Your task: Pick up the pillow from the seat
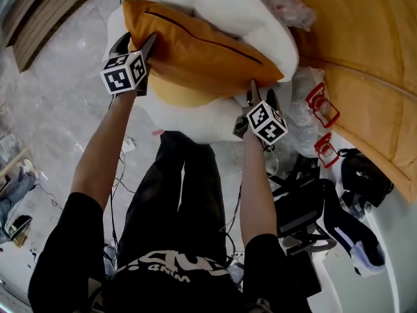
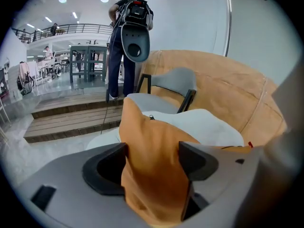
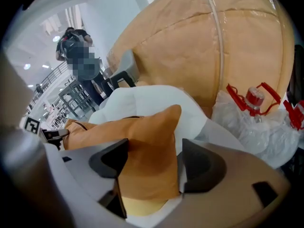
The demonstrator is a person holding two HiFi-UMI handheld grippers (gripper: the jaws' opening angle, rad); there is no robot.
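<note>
An orange pillow [image 1: 195, 51] with a dark zip lies on the white cushioned seat [image 1: 277, 41]. My left gripper [image 1: 135, 44] is at the pillow's left corner, and in the left gripper view that corner [image 2: 152, 170] fills the space between the wide-spread jaws of the gripper [image 2: 152, 160]. My right gripper [image 1: 260, 98] is at the near right corner. In the right gripper view the pillow [image 3: 142, 146] sits between the jaws of the gripper [image 3: 154, 163], with a sliver of white seat [image 3: 142, 99] showing beside the right pad. Both grippers stand open around the fabric.
A big tan rounded shape [image 1: 365, 64] fills the right side. Clear plastic bags with red-handled bottles [image 1: 322, 106] lie against it. Black bags and gear [image 1: 306, 207] sit on the floor at my right, and cables run by my legs. A person [image 2: 133, 32] stands beyond the wooden steps [image 2: 71, 118].
</note>
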